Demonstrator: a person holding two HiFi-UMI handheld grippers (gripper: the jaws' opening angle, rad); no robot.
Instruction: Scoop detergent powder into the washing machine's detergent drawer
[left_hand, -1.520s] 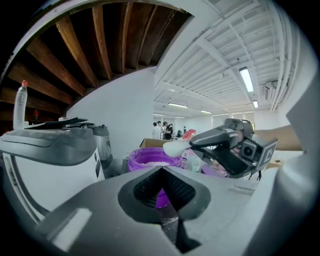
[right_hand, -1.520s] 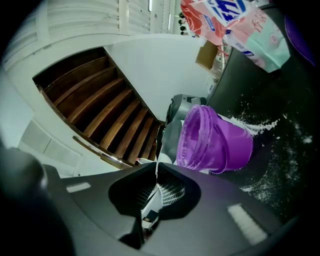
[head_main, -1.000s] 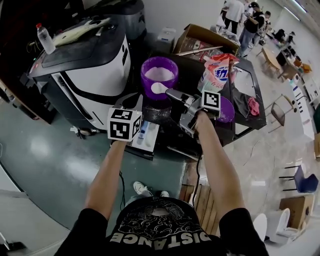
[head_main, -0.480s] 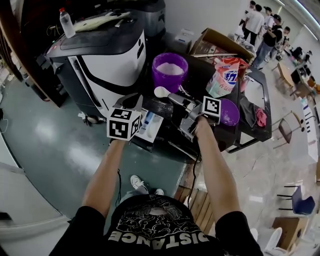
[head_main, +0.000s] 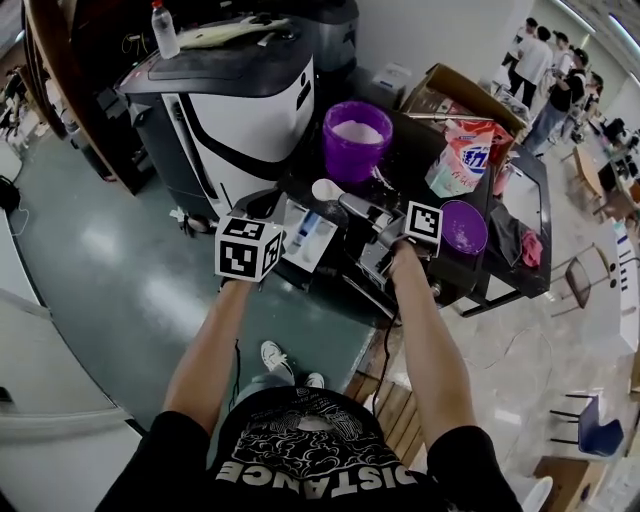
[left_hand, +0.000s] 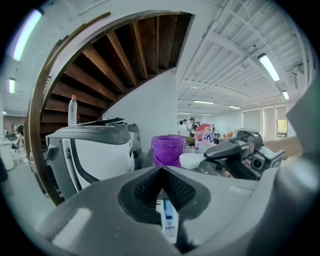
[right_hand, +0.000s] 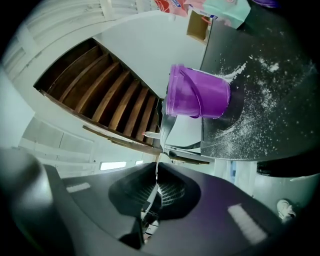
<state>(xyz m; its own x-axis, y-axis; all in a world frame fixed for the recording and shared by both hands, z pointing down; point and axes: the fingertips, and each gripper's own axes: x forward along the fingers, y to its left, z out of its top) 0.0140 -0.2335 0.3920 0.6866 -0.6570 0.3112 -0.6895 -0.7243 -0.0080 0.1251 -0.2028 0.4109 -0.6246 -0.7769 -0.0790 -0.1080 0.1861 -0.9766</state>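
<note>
In the head view, our right gripper (head_main: 352, 203) holds a white plastic scoop (head_main: 326, 189) at centre frame, between the purple plastic bucket (head_main: 357, 140) and the open white detergent drawer (head_main: 303, 238). Only the right gripper view shows those jaws clamped on the handle and powder spilled on the black bench (right_hand: 260, 115). The left gripper (left_hand: 161, 170) has its jaws together.

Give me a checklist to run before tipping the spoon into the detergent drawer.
1. Right gripper shut on the spoon: ok.
2. Spoon loaded with powder: cannot tell, the bowl is all white.
3. Detergent drawer open: ok.
4. Spoon bowl over the drawer: not ok, it sits between the drawer and the purple bucket.
5. Left gripper clear of the drawer: cannot tell.
</note>
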